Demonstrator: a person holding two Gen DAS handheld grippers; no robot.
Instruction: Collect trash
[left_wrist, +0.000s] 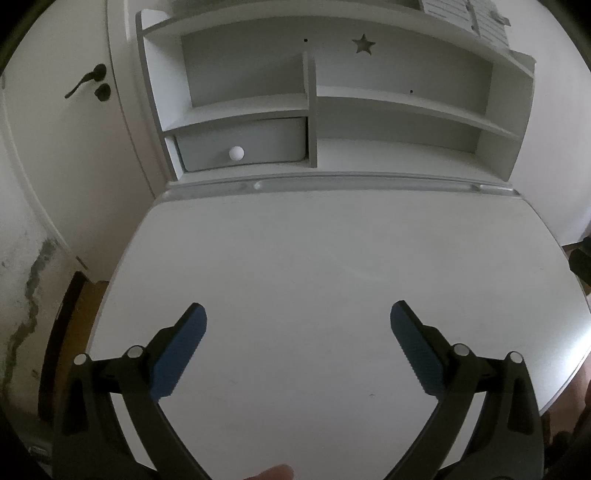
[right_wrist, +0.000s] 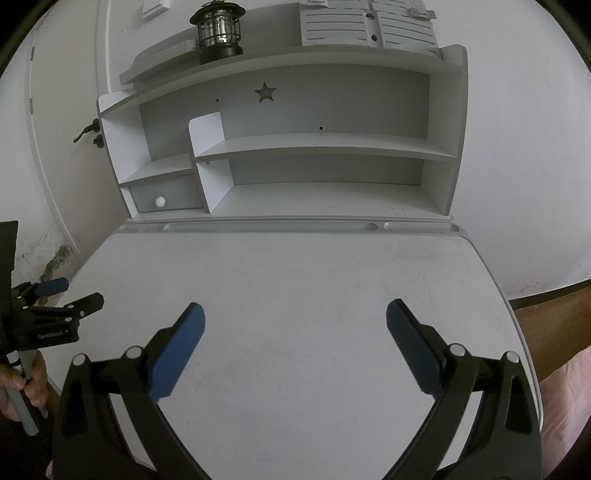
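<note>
Hovering over white bench (left_wrist: 314, 258), left gripper (left_wrist: 298, 317) jaws spread wide, nothing held; right gripper (right_wrist: 295, 315) same, jaws released. Left hand (right_wrist: 22, 384) on handle at right cam's edge. No trash visible on bench. Farther: pen groove (right_wrist: 273, 226) w/ nothing in it, drawer (left_wrist: 243, 146) shut, white knob; shelf unit (right_wrist: 317, 147) compartments bare; lantern (right_wrist: 218, 31) on top shelf.
</note>
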